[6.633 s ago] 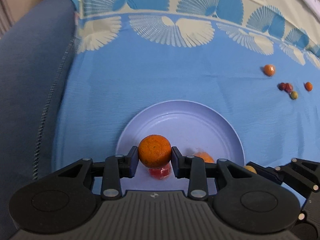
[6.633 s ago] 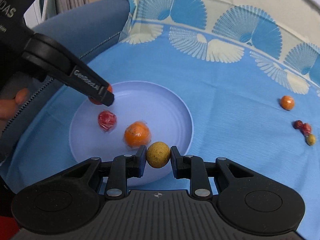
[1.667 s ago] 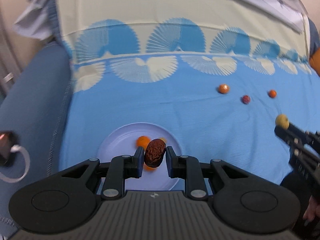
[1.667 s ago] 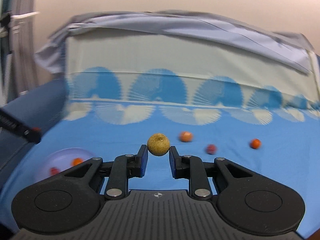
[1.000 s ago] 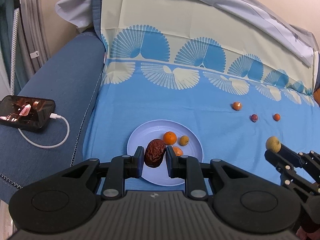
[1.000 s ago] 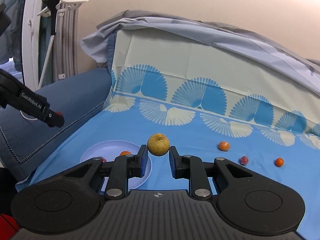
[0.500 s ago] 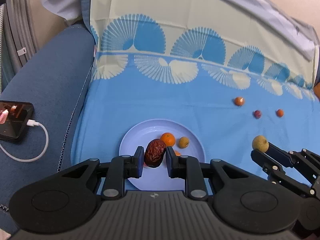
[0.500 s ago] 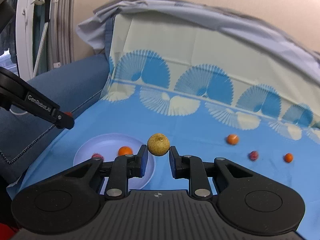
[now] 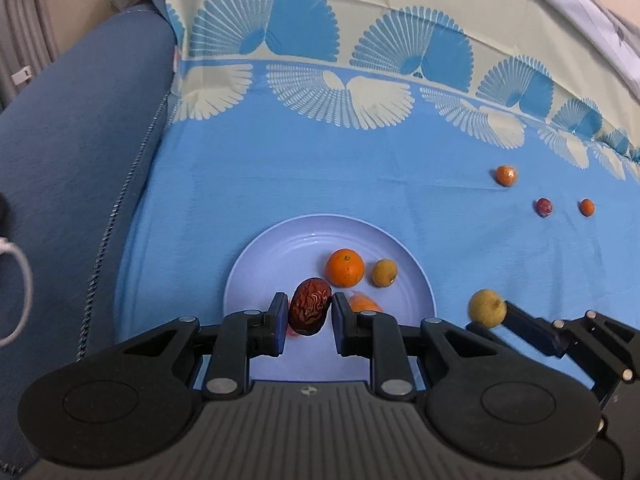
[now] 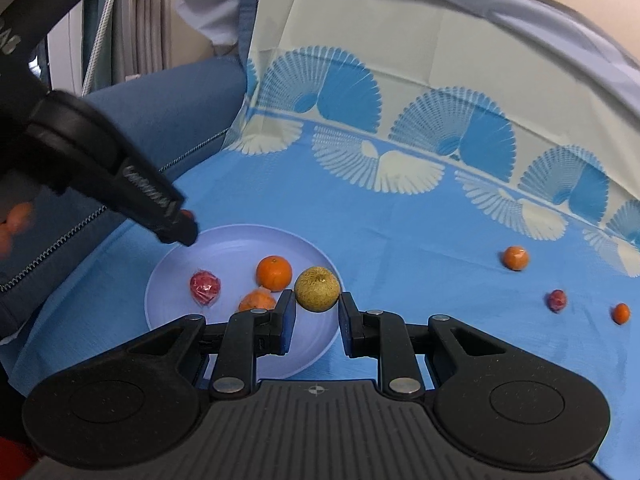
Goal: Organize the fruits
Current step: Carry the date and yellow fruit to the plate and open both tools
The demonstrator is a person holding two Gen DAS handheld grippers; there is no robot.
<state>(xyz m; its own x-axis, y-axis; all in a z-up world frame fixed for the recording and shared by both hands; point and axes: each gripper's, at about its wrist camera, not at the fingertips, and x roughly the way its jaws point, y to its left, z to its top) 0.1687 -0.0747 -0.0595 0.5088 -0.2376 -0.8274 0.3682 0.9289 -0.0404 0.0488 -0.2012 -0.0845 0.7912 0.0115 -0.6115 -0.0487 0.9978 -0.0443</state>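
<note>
My left gripper is shut on a wrinkled dark red date, held above the near part of the pale lavender plate. My right gripper is shut on a round yellow-green fruit, held over the plate's right rim; the same fruit shows in the left wrist view. On the plate lie an orange, a small yellow fruit, a second orange fruit and a red wrapped fruit.
Loose on the blue cloth at the right lie an orange fruit, a small red fruit and a tiny orange fruit. A blue sofa arm rises at the left. A white cable lies on it.
Both grippers have come down and closer to the plate with their fruits still held. The phone on the sofa arm has slid out of the left wrist view.
</note>
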